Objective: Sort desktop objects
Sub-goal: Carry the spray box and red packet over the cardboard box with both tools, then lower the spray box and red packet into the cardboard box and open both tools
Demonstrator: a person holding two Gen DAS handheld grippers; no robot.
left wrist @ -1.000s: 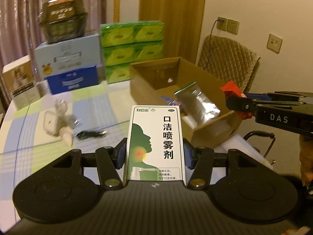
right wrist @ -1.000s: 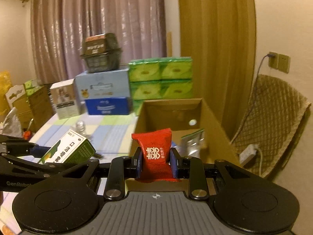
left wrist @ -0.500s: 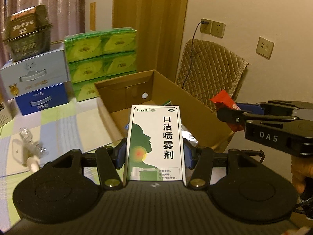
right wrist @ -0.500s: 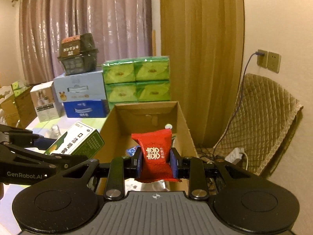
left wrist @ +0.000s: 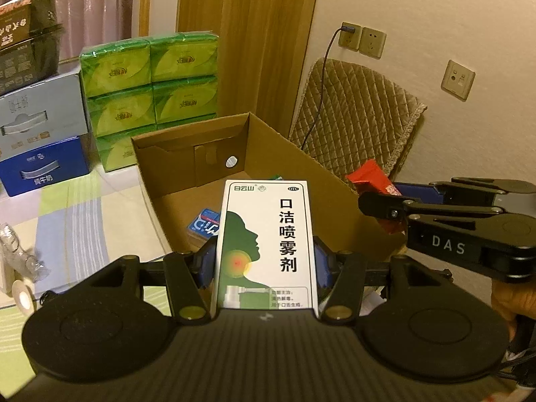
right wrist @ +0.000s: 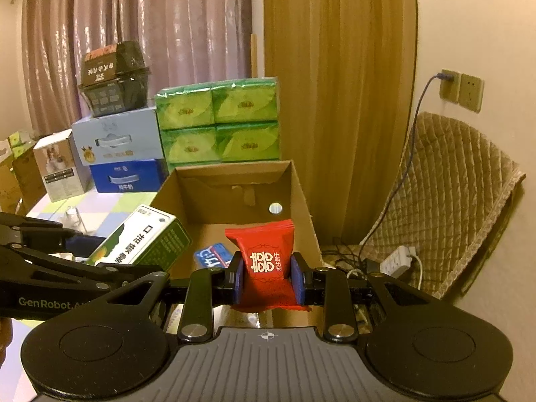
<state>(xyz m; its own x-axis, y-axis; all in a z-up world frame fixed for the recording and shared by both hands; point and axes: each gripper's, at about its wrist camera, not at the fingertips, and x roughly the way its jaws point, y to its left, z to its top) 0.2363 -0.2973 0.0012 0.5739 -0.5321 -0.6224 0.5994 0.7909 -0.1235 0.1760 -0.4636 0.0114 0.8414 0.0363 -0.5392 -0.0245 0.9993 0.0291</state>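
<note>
Checked pastel tablecloth (left wrist: 83,207) under everything, curtain and wood panel behind, quilted chair back (left wrist: 355,117) on the right.

Far left: stacked grey-and-blue cartons (right wrist: 117,150), then the shrink-wrapped green tissue packs (right wrist: 217,127). Not our concern.

Next, our left gripper (left wrist: 266,261) is clamped on the white-and-green cardboard spray-medicine box (left wrist: 266,244), pads on its two long narrow sides, low on the body, printed face up. We judge it light and stiff but crushable: the thin card walls will dent if we squeeze harder. Current hold near the bottom end leaves a long overhang, so it may pitch when let go.

Centre: open brown corrugated cardboard box (right wrist: 301,197), a small blue-and-white packet (right wrist: 212,254) on its floor. Both held items hang over or just at its near opening, spray box toward the left wall.

Right: our right gripper (right wrist: 267,273) is pinched on the red foil snack pouch (right wrist: 264,258), pads at its lower sides. We judge it very light, soft, slick foil, contents possibly brittle. Grip across the middle is fine; the crimped ends would slip.

Both should drop flat without harm; a low release looks safest for the card box.
</note>
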